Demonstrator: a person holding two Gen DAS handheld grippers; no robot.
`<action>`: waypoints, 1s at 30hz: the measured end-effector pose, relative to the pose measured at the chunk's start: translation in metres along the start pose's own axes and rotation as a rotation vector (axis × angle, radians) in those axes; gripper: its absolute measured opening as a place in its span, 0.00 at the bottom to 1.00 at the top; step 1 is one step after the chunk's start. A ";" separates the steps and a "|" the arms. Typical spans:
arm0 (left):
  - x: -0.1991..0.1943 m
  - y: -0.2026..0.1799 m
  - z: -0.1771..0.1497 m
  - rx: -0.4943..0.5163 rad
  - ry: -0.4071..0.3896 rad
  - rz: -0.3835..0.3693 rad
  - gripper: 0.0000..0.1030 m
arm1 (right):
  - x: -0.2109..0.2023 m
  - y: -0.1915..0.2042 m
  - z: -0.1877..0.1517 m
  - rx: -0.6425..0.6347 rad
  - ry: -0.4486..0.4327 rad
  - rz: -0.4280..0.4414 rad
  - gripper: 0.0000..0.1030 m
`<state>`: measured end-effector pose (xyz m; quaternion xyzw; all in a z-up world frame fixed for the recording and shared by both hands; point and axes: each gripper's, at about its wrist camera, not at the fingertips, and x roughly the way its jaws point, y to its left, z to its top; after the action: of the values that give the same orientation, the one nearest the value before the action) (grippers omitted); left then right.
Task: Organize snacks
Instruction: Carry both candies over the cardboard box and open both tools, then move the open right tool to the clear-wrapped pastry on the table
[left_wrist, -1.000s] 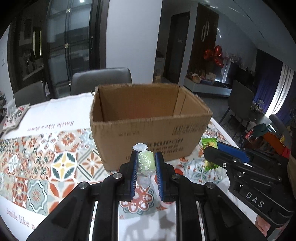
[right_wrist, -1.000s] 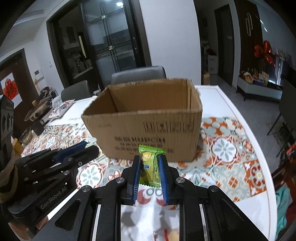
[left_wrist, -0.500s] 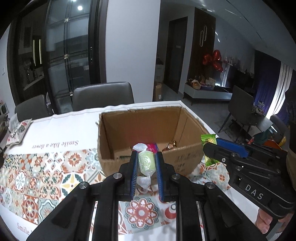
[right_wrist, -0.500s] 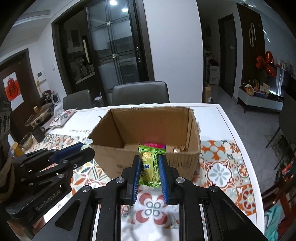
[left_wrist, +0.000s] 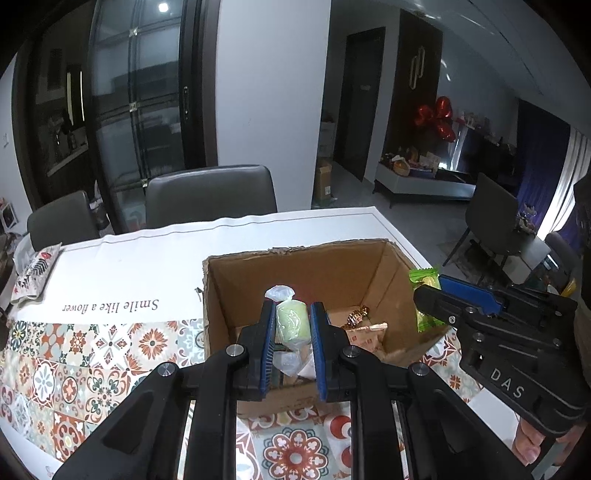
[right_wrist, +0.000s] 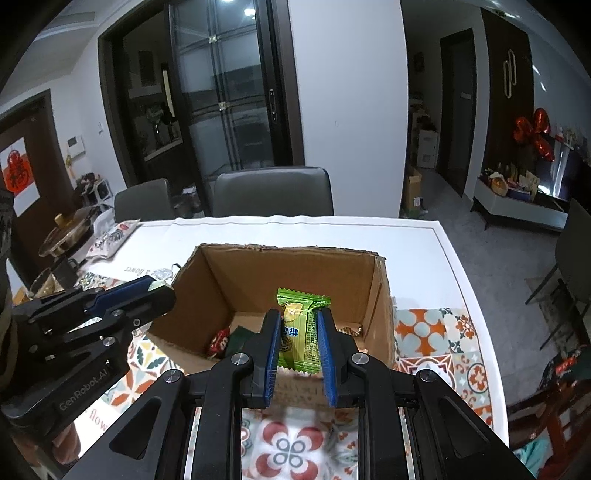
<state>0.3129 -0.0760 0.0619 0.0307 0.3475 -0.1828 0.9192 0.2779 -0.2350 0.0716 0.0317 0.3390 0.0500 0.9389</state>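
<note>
Left wrist view: the left gripper (left_wrist: 292, 325), angled downward, clamps a pale green candy (left_wrist: 291, 325) over the box (left_wrist: 402, 347)'s near wall. The right gripper (right_wrist: 297, 334), likewise tilted, pinches a green packet (right_wrist: 298, 334) above the open box (right_wrist: 192, 284) on the table (right_wrist: 417, 236).

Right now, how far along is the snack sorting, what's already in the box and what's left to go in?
Some wrapped snacks already lie on the floor of the cardboard box, so part is done. In hand: the left claw is shut on a pale green candy, and the right claw is shut on a green snack packet, both held over the box. Left: release both. A patterned pouch lies on the table.
</note>
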 end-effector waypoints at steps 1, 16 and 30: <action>0.004 0.001 0.002 -0.006 0.008 0.005 0.19 | 0.003 -0.001 0.002 -0.001 0.004 -0.001 0.21; -0.013 -0.003 -0.018 -0.005 -0.038 0.105 0.48 | 0.006 -0.014 -0.015 0.018 0.003 -0.056 0.53; -0.053 -0.039 -0.095 0.038 -0.042 0.034 0.49 | -0.048 -0.012 -0.094 -0.019 -0.016 -0.023 0.53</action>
<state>0.2028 -0.0780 0.0276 0.0500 0.3242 -0.1744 0.9284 0.1820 -0.2504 0.0290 0.0191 0.3312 0.0423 0.9424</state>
